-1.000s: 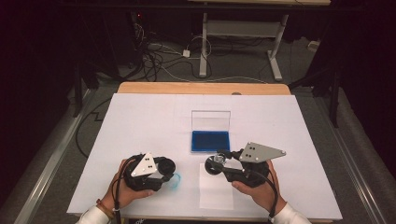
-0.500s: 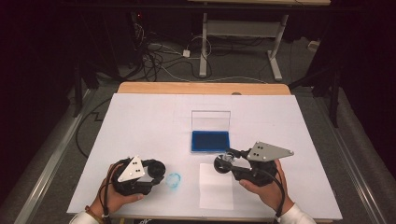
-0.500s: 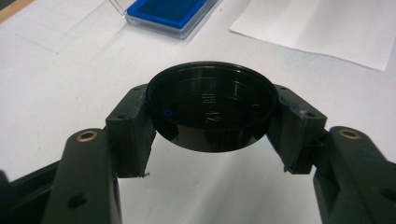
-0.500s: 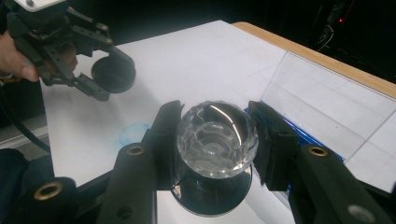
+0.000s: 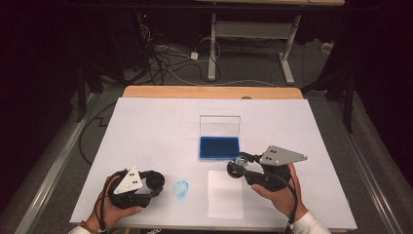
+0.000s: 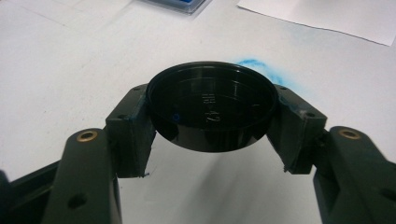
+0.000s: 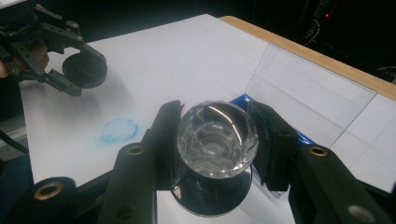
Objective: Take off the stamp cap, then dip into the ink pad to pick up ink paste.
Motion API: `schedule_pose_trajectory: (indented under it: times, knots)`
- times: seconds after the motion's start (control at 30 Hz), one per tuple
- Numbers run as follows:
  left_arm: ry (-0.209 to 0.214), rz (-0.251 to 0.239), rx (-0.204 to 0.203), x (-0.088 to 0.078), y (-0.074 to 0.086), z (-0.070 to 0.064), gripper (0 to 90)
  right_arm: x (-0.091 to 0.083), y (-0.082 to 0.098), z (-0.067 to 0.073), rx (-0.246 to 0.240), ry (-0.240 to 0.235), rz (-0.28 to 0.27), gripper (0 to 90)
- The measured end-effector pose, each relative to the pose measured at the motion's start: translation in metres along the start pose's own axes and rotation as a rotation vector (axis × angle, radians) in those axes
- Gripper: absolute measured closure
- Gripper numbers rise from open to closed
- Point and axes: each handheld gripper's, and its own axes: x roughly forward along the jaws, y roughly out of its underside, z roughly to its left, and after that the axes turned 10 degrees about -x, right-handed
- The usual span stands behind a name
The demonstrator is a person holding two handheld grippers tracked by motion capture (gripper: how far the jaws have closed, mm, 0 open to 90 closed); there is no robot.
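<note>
The right gripper (image 7: 217,140) is clamped across the faceted clear knob of a stamp (image 7: 215,137), held just in front of the blue ink pad (image 5: 219,146) and above the far end of the paper sheet (image 5: 225,193). The knob looks hard, smooth and likely slippery; the facets give the jaws flat seats. The left gripper (image 6: 212,122) is clamped on a black cap (image 6: 212,111), rim to rim, well left of the ink pad. The cap appears light, stiff and thin-walled, so it probably needs only moderate pressure.

Left gripper (image 5: 155,183) drew back from blue smudge (image 5: 180,188); right gripper (image 5: 238,168) shifted right.
</note>
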Motion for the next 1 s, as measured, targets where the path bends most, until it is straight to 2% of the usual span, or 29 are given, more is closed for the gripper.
schedule_pose_trajectory:
  times: [0.27,0.57,0.7,1.0]
  knots:
    - [0.007,-0.010,-0.029,-0.005,0.006,0.005,36.4,0.003,0.001,-0.001,-0.001,0.002,0.011,57.2]
    - [0.014,-0.002,-0.025,-0.003,0.007,0.006,36.4,0.009,-0.001,-0.004,-0.003,0.003,0.030,57.3]
    - [0.011,0.002,-0.025,-0.001,0.006,0.006,36.3,0.017,-0.003,-0.008,0.007,0.004,0.043,57.2]
    - [0.007,0.015,-0.021,0.001,0.007,0.005,36.3,0.045,-0.020,-0.021,-0.014,0.001,0.086,57.2]
